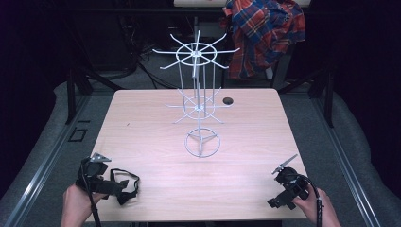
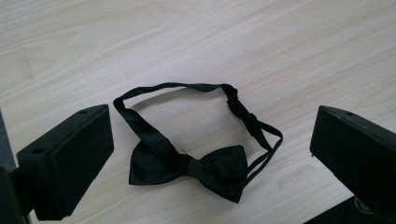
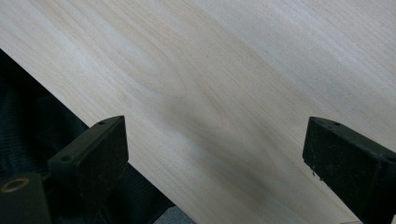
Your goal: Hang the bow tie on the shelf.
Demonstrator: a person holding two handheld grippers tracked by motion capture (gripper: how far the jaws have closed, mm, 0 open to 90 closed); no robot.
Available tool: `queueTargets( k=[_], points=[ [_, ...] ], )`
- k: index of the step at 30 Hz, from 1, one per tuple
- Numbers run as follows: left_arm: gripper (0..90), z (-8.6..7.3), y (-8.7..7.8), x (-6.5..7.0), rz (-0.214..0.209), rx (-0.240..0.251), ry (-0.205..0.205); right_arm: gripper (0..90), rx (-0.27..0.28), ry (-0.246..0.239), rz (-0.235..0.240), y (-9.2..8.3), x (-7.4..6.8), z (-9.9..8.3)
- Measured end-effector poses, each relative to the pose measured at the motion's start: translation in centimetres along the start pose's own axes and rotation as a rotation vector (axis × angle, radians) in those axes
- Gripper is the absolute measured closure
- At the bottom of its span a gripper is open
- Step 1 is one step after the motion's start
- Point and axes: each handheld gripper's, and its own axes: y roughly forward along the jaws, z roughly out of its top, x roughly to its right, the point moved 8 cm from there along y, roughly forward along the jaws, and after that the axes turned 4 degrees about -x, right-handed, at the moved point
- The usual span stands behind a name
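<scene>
Bow tie lined up, left gripper (image 2: 205, 154) spread wide over it.

One black bow tie (image 2: 189, 165) lies flat at the near-left of the table (image 1: 246, 142), between those jaws: light, limp fabric, likely slippery, so the knot looks the firmest hold (the strap would just flop). One two-tier wire rack (image 1: 201, 101) stands mid-table. Right gripper (image 3: 215, 168) also gapes, empty, over bare wood.

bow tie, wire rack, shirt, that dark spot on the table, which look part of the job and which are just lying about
Likely part of the job:
bow tie, lying flat between the open left gripper jaws
wire rack, hooks bare
right gripper, open over bare table

Just lying about:
plaid shirt behind the table
dark hole in the tabletop
</scene>
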Motion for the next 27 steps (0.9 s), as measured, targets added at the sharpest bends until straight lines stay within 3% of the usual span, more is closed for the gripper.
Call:
queueTargets(
  k=[6,9,10,15,17,23,27],
  points=[
    [0.0,-0.4,0.7,0.1,-0.006,-0.042,0.013,6.5,0.001,-0.001,0.001,0.1,0.0,0.1],
    [0.0,-0.5,0.6,0.0,-0.004,-0.043,0.012,6.5,0.031,0.018,0.003,0.3,-0.3,0.4],
    [0.0,-0.5,0.6,0.0,-0.006,-0.046,0.010,6.5,0.027,0.015,0.020,0.4,-0.4,0.4],
    [0.0,-0.7,0.9,0.2,-0.001,-0.069,0.031,6.6,0.023,0.010,0.014,0.3,-0.4,0.5],
    [0.0,-0.6,1.0,0.3,-0.003,-0.069,0.032,6.6,-0.006,-0.012,-0.001,0.2,-0.2,0.4],
    [0.0,-0.4,1.2,0.4,0.024,-0.075,0.041,6.5,0.011,0.006,0.012,0.4,-0.3,0.3],
    [0.0,-0.4,1.5,0.6,0.018,-0.090,0.045,6.5,0.007,0.004,0.009,0.5,-0.3,0.2]
  ],
)
